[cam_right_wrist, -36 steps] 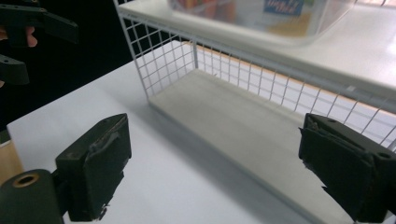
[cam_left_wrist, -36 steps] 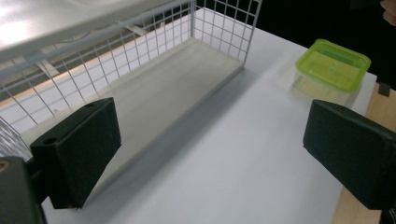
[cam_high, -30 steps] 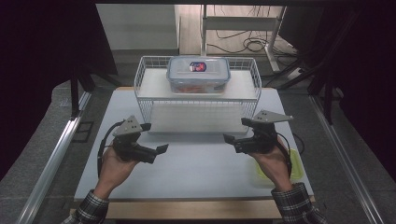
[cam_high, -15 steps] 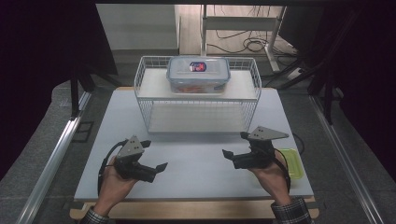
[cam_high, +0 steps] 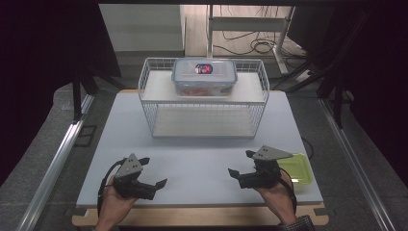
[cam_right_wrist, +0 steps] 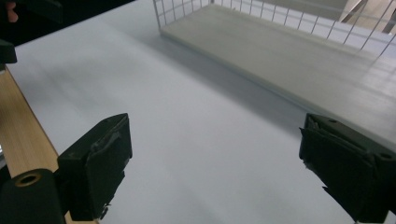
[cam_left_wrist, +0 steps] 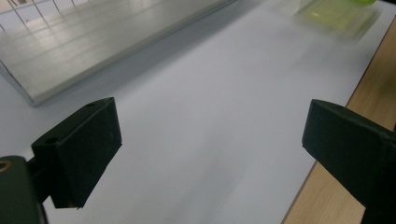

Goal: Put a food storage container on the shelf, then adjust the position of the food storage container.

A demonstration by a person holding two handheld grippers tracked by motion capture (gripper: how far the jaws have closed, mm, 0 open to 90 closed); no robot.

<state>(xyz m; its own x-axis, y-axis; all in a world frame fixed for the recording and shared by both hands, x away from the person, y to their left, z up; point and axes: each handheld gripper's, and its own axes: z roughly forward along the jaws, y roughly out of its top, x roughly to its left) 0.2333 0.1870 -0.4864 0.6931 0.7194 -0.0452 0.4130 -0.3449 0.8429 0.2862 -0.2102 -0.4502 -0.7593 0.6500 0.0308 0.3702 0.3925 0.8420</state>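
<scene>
White table [cam_high: 202, 163]: green lid [cam_high: 296, 169] just beside R gripper [cam_high: 239, 164].

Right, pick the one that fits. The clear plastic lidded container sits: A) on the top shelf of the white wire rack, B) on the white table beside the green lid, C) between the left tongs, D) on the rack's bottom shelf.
A: the clear plastic lidded container rests on the upper board of the white wire rack, with the lower shelf bare beneath it, far from both tongs.
</scene>
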